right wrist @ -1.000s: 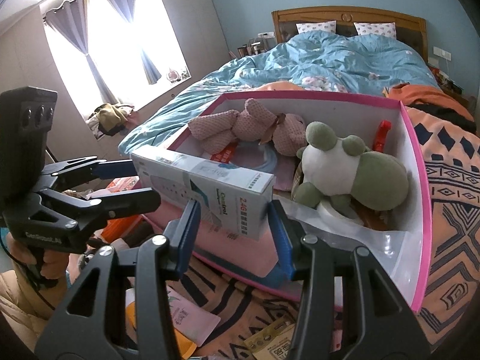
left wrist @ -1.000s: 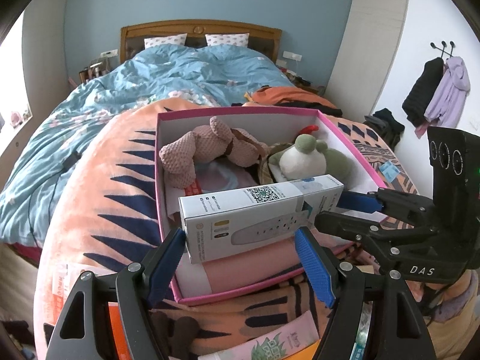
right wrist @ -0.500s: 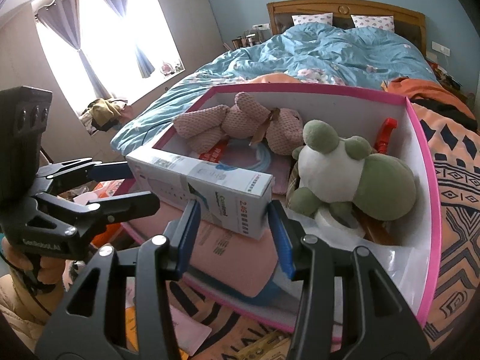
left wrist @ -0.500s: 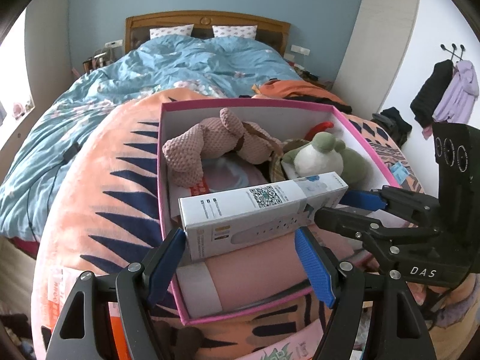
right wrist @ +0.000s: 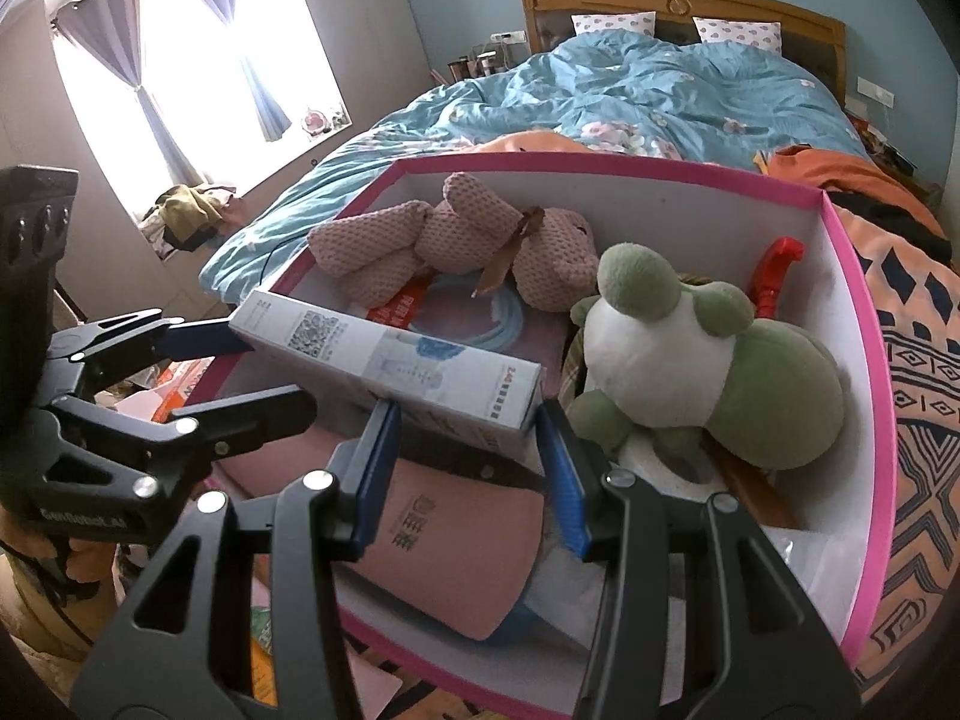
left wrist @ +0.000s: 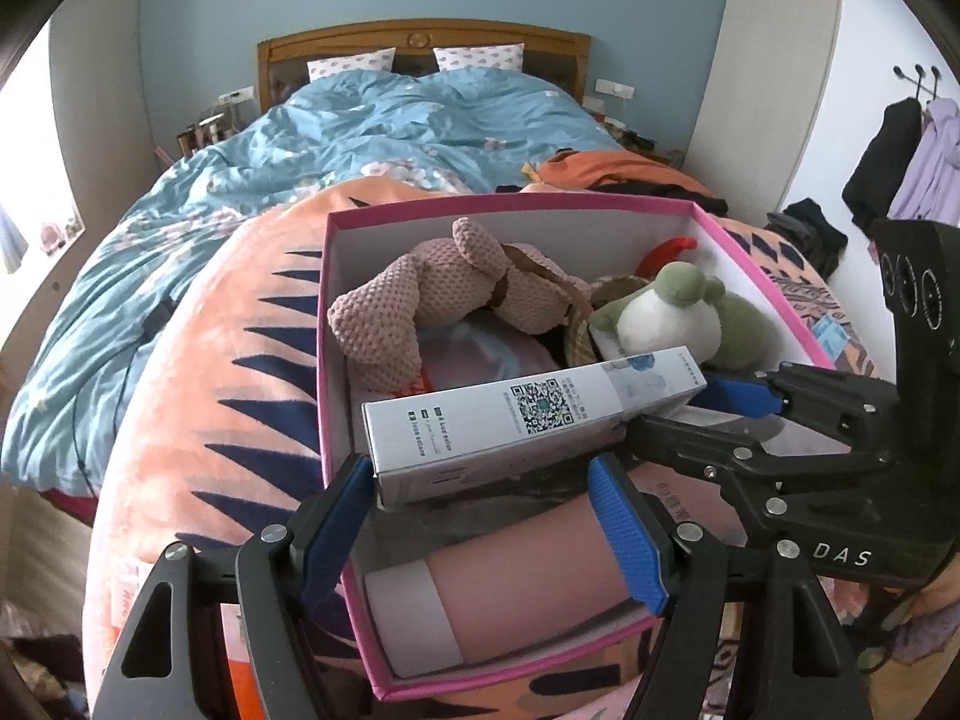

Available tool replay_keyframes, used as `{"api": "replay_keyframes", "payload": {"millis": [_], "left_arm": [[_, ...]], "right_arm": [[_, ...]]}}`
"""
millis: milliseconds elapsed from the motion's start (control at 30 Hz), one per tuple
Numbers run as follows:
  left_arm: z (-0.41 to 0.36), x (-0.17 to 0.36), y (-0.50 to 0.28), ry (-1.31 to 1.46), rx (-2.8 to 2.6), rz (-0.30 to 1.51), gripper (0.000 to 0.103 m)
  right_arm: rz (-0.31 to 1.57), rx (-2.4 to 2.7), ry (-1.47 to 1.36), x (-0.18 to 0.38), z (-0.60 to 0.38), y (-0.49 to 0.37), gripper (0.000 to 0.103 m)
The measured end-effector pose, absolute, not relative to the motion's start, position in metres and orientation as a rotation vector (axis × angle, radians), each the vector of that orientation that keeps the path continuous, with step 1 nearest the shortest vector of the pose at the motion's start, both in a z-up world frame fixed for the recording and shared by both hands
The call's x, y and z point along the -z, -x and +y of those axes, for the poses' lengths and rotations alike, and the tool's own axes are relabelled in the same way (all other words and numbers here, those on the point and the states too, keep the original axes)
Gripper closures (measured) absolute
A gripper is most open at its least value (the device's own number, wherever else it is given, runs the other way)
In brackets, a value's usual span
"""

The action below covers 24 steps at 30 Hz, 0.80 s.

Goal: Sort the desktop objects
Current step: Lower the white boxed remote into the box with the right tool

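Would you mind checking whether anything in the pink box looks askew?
Nothing is damaged, but the white carton hangs tilted above the pink box, held at each end by the left hand-held gripper and right hand-held gripper.

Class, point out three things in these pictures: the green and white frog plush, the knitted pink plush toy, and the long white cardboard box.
green and white frog plush (right wrist: 666, 354), right wrist view, white face.
knitted pink plush toy (left wrist: 432, 294), left wrist view, body.
long white cardboard box (left wrist: 480, 420), left wrist view, printed top face.

A long white cardboard carton (left wrist: 534, 420) hangs above a pink-rimmed open storage box (left wrist: 327, 324), gripped by both tongs. The left tongs (left wrist: 480, 534) clamp its near end; the right tongs (left wrist: 690, 414) pinch its far end.
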State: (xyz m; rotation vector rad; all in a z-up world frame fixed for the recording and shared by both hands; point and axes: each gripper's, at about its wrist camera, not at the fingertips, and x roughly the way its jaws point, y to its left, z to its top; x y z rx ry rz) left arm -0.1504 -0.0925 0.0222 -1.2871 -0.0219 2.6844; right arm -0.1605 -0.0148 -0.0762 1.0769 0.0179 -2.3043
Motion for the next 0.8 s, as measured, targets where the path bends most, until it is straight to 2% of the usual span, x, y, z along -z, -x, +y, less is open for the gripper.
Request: {"api": "replay_keyframes", "payload": {"millis": [400,800], "left_arm": [[-0.0969,-0.0269,0.1558,1.338,-2.643,-0.043,0.029],[-0.0985,-0.0303,0.1484,1.256,-2.704,-0.031,0.029]], "right_arm": [[-0.026,2.259,-1.103,0.072,-0.0097,0.1645,0.053],[-0.014,2.28,-1.087,0.0742,-0.0152,0.1667,0.053]]}}
